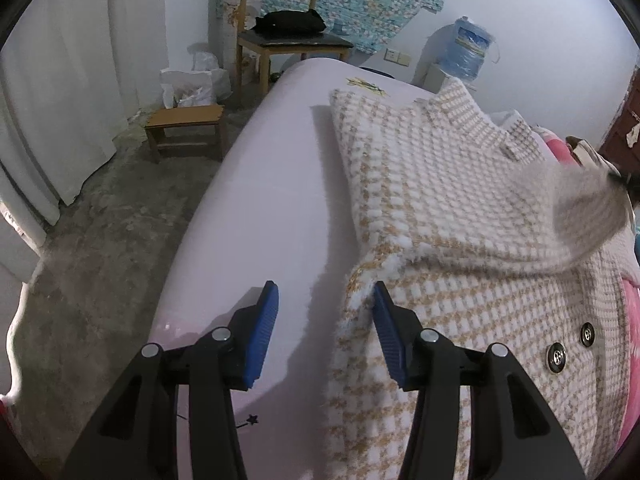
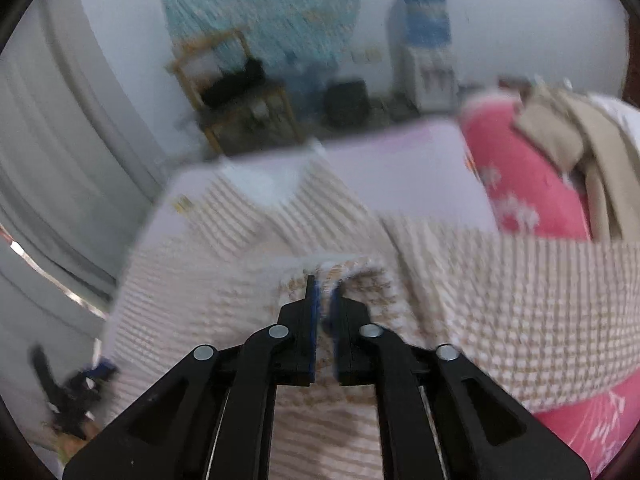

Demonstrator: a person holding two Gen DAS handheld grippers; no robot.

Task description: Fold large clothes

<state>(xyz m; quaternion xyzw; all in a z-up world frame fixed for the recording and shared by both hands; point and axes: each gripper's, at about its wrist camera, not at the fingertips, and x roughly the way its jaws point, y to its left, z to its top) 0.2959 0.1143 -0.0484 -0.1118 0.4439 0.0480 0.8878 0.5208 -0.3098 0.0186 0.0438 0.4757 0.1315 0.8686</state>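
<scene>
A cream and tan houndstooth coat [image 1: 440,200] lies spread on the lilac bed [image 1: 272,160], with two dark buttons [image 1: 556,356] near its front edge. My left gripper [image 1: 325,286] stands open just above the sheet. The coat's fuzzy hem lies against the inside of its right finger, and the pads do not press on it. In the right wrist view, which is blurred, my right gripper [image 2: 325,286] has its jaws almost together on a fold of the coat's sleeve [image 2: 520,300]. That sleeve [image 1: 580,220] hangs raised over the coat body [image 2: 192,280].
A pink flowered blanket [image 2: 520,168] and a beige garment [image 2: 580,132] lie on the bed's right side. Beyond the bed's left edge are bare concrete floor, a low wooden stool [image 1: 184,120] and a chair [image 1: 280,40]. A water dispenser [image 1: 468,48] stands by the far wall.
</scene>
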